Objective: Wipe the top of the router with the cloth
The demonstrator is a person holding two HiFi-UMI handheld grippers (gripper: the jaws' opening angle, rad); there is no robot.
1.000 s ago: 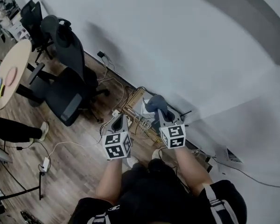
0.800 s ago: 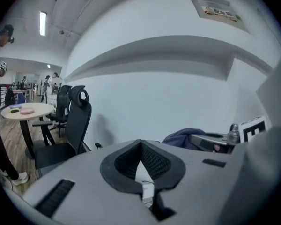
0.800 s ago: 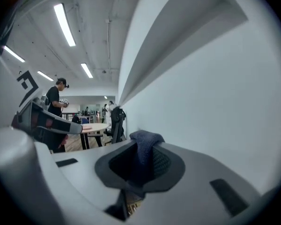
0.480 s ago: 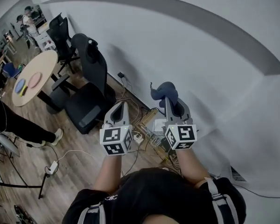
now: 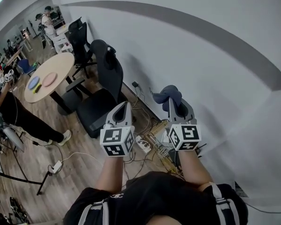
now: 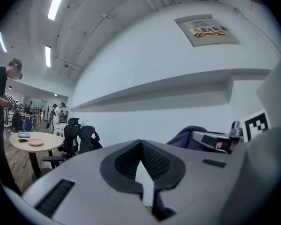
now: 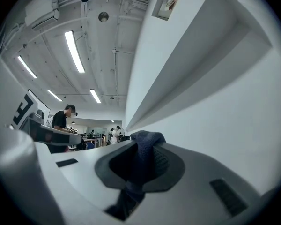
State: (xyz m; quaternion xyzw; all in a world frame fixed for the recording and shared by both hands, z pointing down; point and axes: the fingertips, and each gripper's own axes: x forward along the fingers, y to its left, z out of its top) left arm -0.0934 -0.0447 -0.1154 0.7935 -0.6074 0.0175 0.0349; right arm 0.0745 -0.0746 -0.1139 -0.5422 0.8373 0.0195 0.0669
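Note:
My right gripper (image 5: 172, 101) is shut on a dark blue cloth (image 5: 164, 93), which bunches out above its jaws close to the white wall. In the right gripper view the cloth (image 7: 143, 150) fills the gap between the pads and hangs down between them. My left gripper (image 5: 122, 108) is held level beside it, shut with nothing between its pads (image 6: 155, 160). From the left gripper view the cloth (image 6: 186, 135) shows to the right, in the other gripper. I cannot make out a router in any view; both grippers point along the wall, well above the floor.
A power strip (image 5: 143, 145) and tangled cables lie on the wooden floor below the grippers, by a wooden crate (image 5: 158, 129). Black office chairs (image 5: 104, 86) and a round table (image 5: 48, 77) stand to the left. A person (image 5: 16, 114) stands at the left edge.
Both grippers have risen together with the cloth, and the head view has swung up. The crate and cables by the wall have slid down beneath the grippers.

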